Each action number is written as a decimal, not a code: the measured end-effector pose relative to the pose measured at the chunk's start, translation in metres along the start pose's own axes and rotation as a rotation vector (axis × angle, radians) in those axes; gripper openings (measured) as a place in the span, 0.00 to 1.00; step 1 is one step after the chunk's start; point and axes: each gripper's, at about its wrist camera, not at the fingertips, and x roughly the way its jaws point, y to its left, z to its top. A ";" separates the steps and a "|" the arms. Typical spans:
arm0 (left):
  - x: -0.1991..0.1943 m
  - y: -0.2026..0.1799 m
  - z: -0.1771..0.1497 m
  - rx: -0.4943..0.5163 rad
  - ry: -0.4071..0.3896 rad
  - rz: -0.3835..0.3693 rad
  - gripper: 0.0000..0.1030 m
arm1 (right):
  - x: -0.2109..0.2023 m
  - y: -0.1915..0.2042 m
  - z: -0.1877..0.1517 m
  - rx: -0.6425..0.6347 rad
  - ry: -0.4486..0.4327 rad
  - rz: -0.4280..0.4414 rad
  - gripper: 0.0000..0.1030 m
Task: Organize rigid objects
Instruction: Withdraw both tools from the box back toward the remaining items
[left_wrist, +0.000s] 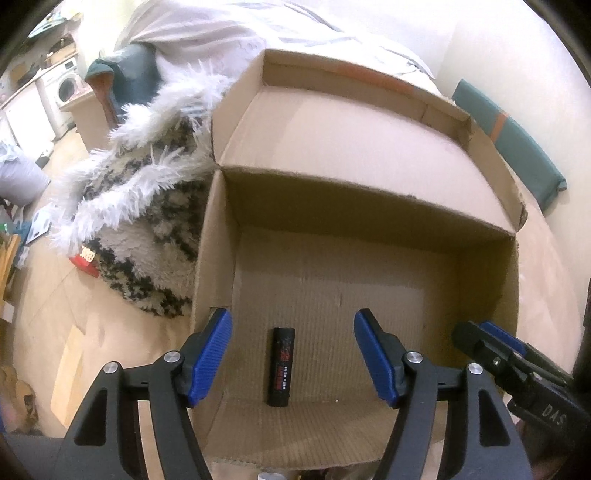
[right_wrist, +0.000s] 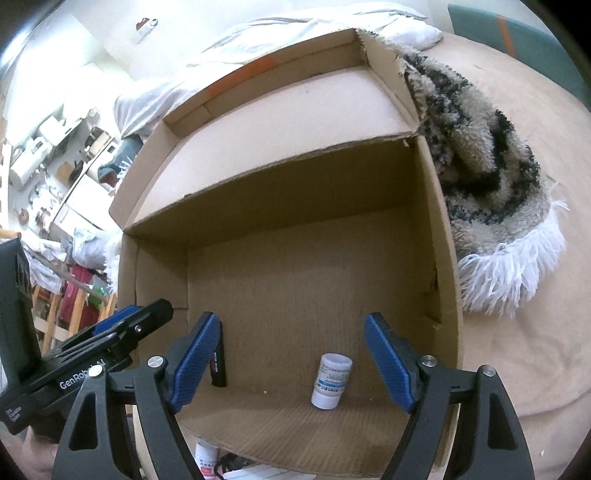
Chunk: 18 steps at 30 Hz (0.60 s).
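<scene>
Left wrist view first: my left claw (left_wrist: 292, 358) hangs over the near end of an open cardboard box (left_wrist: 369, 177), jaws spread wide with nothing between the blue pads. Straight below the gap, a black battery (left_wrist: 281, 367) with red markings lies flat on the box floor, lengthwise toward me and close to the near wall, clear of both pads. Off to the right I can see the tip of my right claw (left_wrist: 484, 341) reaching in over the same box. A shaggy black-and-white rug (left_wrist: 147, 206) with a white fringe lies against the box's left side.

Right wrist view next: my right claw (right_wrist: 290, 363) is also wide open and holds nothing. A small white pill bottle (right_wrist: 330, 380) with a blue-printed label stands on the box floor (right_wrist: 295, 280) between the pads, touching neither. The battery (right_wrist: 218, 363) shows just behind my left-hand pad, partly hidden. My left claw (right_wrist: 133, 325) comes in from the left edge.
</scene>
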 end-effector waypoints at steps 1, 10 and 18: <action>-0.003 -0.001 0.001 0.000 -0.011 -0.001 0.64 | -0.002 0.000 0.000 0.001 -0.004 0.002 0.83; -0.049 0.007 -0.001 0.014 -0.139 0.020 0.65 | -0.025 -0.007 -0.006 0.050 -0.042 0.029 0.83; -0.070 0.024 -0.021 -0.014 -0.131 0.035 0.65 | -0.047 -0.008 -0.020 0.057 -0.047 0.027 0.83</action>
